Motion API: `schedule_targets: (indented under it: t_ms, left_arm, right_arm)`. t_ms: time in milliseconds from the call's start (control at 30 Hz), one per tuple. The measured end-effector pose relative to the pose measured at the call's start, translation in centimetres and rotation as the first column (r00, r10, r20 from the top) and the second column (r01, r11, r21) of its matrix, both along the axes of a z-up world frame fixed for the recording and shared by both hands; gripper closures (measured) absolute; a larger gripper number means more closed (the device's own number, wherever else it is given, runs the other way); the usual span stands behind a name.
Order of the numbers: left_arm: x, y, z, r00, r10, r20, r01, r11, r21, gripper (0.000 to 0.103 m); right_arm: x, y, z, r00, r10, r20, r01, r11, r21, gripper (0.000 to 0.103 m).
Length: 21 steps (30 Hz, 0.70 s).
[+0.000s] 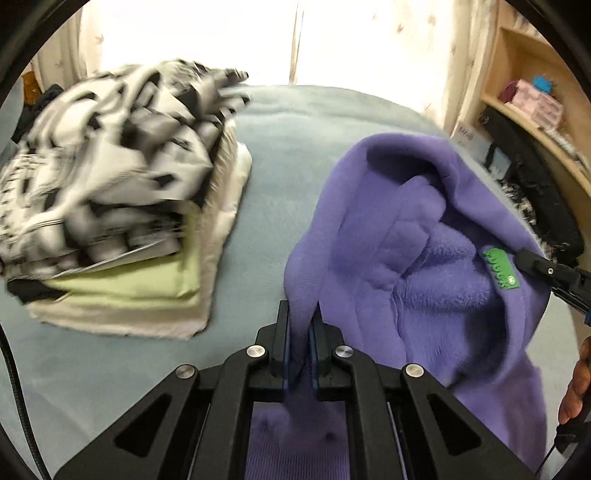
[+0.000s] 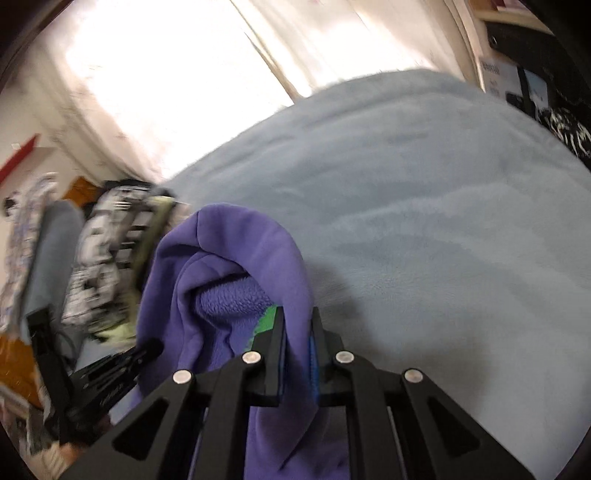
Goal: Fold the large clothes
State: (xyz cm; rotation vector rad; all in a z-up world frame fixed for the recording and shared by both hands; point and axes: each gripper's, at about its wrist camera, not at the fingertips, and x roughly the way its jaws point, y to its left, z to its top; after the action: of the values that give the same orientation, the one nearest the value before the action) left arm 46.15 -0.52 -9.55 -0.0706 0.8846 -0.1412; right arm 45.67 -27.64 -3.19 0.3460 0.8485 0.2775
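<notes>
Bright curtained windows (image 1: 192, 33) stood behind the bed (image 1: 303, 147), which was covered with a pale blue-grey fleece blanket (image 2: 424, 221). We held the purple hoodie (image 1: 424, 258) above the blanket, toward the bed's right side in the left wrist view. Our left tool (image 1: 299, 332) was clenched on a fold of the hoodie's fabric, which ran down between its jaws. Our right tool (image 2: 297, 332) was likewise clenched on the hoodie's edge, just beside the green neck label (image 1: 500, 267). In the left wrist view, the right tool's black finger touched the fabric next to that label. The hood opening faced the cameras, and its fleecy lining was visible. A stack of folded clothes (image 1: 122, 229), with a black-and-white patterned garment (image 1: 110, 147) on top, lay near the bed's left edge, apart from the hoodie. Wooden shelves (image 1: 535, 92) stood to the right.
</notes>
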Motion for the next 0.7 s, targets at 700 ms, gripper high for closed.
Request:
schedule_targets:
  t_ms: [700]
  left_arm:
    - [-26.1, 9.9, -6.6, 0.978, 0.012, -0.208, -0.047, 0.985, -0.166, 0.100]
  right_arm:
    - [-26.8, 3.1, -5.1, 0.984, 0.132, -0.121, -0.155, 0.967, -0.202, 0.087]
